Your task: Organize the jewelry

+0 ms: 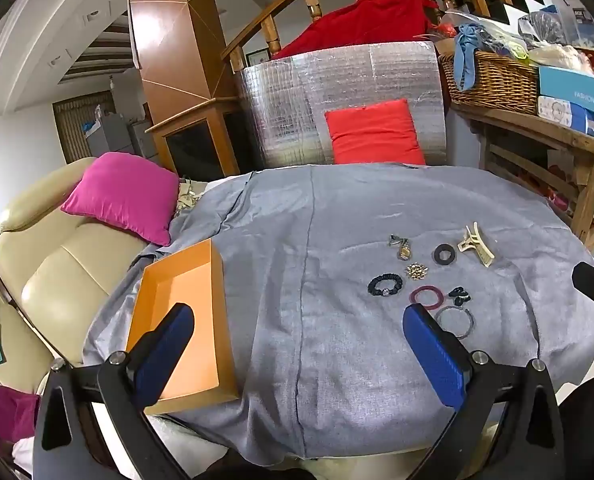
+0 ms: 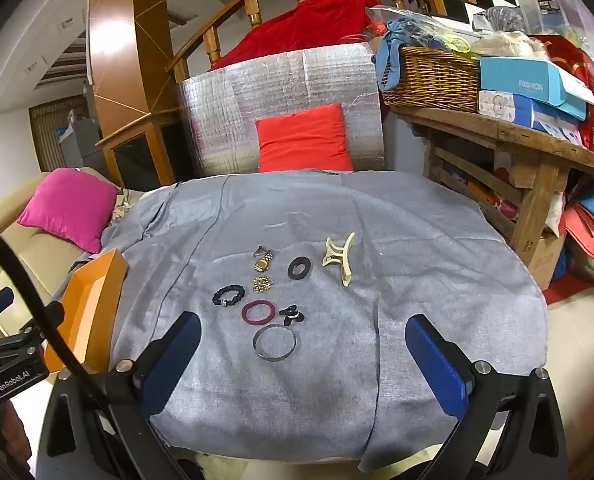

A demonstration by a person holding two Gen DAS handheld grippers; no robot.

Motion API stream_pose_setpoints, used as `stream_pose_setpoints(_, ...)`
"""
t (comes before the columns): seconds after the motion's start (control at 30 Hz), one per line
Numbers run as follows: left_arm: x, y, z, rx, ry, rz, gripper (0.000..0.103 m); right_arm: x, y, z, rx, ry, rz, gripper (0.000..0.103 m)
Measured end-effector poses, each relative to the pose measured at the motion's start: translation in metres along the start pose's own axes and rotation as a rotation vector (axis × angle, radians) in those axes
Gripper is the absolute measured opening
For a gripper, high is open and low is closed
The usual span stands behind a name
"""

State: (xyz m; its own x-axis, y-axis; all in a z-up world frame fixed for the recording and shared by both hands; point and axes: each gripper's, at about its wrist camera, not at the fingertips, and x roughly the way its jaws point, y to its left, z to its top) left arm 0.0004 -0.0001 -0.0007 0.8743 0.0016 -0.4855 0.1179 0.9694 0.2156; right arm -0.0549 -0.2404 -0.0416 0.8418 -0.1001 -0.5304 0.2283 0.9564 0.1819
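Both grippers hang with jaws wide and empty: the left gripper [image 1: 297,322] low in its view, the right gripper [image 2: 303,330] likewise. A wrinkled grey cloth [image 2: 337,380] covers the counter. At mid-frame lie a thin metal bangle [image 2: 275,343], a maroon ring [image 2: 258,313], a black scrunchie [image 2: 228,295], a flat black ring [image 2: 299,268] and a cream plastic claw clip [image 2: 339,258]. A shallow orange cardboard box [image 1: 185,320] sits at lower left.
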Motion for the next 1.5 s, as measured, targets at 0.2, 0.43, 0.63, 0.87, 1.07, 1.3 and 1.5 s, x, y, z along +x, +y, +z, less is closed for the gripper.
stream_pose_setpoints(0.2, 0.0, 0.002, 0.001, 0.004, 0.0, -0.003, 0.103, 0.002, 0.0, 0.001, 0.002, 0.001, 0.002, 0.103)
stream_pose_setpoints(0.43, 0.005, 0.005, -0.003, 0.01, 0.002, -0.003, 0.103, 0.004, -0.001, -0.001, 0.004, 0.004, 0.003, 0.103)
stream_pose_setpoints(0.63, 0.005, 0.0, 0.001, 0.015, 0.014, 0.003, 0.103, 0.006, -0.001, -0.001, 0.005, 0.006, 0.004, 0.103)
stream_pose_setpoints(0.87, 0.01, -0.001, 0.0, 0.007, 0.016, 0.005, 0.103, 0.009, -0.001, -0.003, 0.011, 0.01, 0.008, 0.103)
stream_pose_setpoints(1.07, 0.014, -0.003, 0.001, 0.024, 0.035, 0.012, 0.103, 0.013, -0.001, 0.0, 0.014, 0.008, 0.013, 0.103)
stream_pose_setpoints(1.3, 0.021, -0.001, 0.003, 0.023, 0.019, 0.025, 0.103, 0.021, 0.0, 0.007, 0.014, 0.006, 0.017, 0.103)
stream_pose_setpoints(1.5, 0.032, -0.002, 0.007, 0.032, 0.029, 0.038, 0.103, 0.034, 0.0, 0.016, 0.021, 0.008, 0.022, 0.103)
